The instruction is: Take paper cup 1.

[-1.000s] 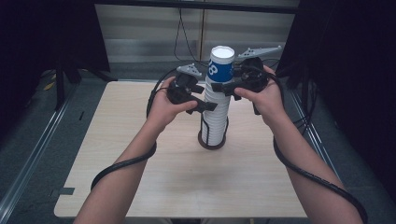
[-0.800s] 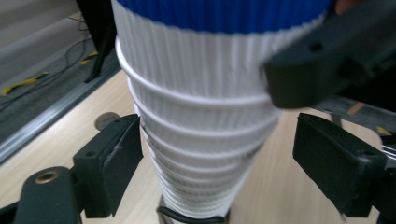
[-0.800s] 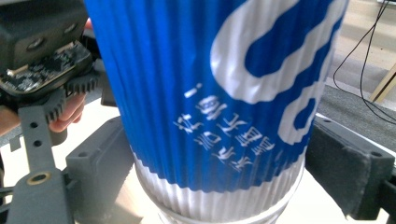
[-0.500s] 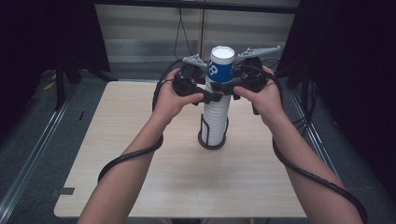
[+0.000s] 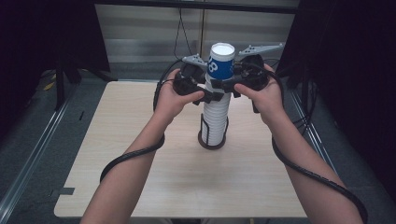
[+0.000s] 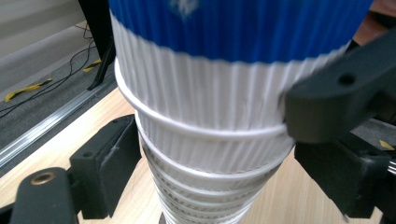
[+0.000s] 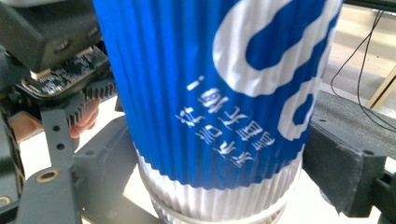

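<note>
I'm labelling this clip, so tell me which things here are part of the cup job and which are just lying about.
In the job:
blue-and-white top cup
stack of white cups
black holder at its base
left gripper
right gripper

Lying about:
yellow tape scraps on the floor
loose cables on the floor

A light wooden table is set on a grey floor. A pale panelled wall is seen along the top of the frame, flanked by dark curtains. A metal rail is laid at lower left.
</note>
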Motion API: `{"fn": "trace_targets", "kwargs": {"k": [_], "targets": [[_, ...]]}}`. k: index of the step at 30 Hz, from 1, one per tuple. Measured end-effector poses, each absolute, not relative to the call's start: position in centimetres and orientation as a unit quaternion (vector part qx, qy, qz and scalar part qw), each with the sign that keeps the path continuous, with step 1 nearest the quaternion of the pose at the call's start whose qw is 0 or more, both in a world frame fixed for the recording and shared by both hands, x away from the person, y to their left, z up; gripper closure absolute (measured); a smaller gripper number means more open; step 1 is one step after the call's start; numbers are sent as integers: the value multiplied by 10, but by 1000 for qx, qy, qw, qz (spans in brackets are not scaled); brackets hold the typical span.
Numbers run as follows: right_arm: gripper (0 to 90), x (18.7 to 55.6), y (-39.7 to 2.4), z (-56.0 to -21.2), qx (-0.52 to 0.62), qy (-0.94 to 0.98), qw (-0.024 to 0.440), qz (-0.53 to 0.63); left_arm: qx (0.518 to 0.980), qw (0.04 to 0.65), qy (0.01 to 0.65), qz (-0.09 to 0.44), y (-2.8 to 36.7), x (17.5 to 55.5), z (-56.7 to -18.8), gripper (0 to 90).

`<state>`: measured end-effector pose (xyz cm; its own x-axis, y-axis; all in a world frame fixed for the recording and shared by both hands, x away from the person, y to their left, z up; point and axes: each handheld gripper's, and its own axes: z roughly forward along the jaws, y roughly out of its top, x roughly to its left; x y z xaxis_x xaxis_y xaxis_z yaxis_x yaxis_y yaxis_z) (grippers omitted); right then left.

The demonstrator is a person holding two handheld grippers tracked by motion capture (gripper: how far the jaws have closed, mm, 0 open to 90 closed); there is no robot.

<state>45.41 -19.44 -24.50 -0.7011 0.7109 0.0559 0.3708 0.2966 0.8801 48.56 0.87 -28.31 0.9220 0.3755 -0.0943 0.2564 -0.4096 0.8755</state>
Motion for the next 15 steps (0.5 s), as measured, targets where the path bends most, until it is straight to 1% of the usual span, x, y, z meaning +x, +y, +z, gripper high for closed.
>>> {"fn": "trace_targets", "kwargs": {"k": [15], "targets": [[178, 452, -198, -235, 339, 774, 179, 504, 836, 512, 194, 52, 9, 486, -284, 148]]}}
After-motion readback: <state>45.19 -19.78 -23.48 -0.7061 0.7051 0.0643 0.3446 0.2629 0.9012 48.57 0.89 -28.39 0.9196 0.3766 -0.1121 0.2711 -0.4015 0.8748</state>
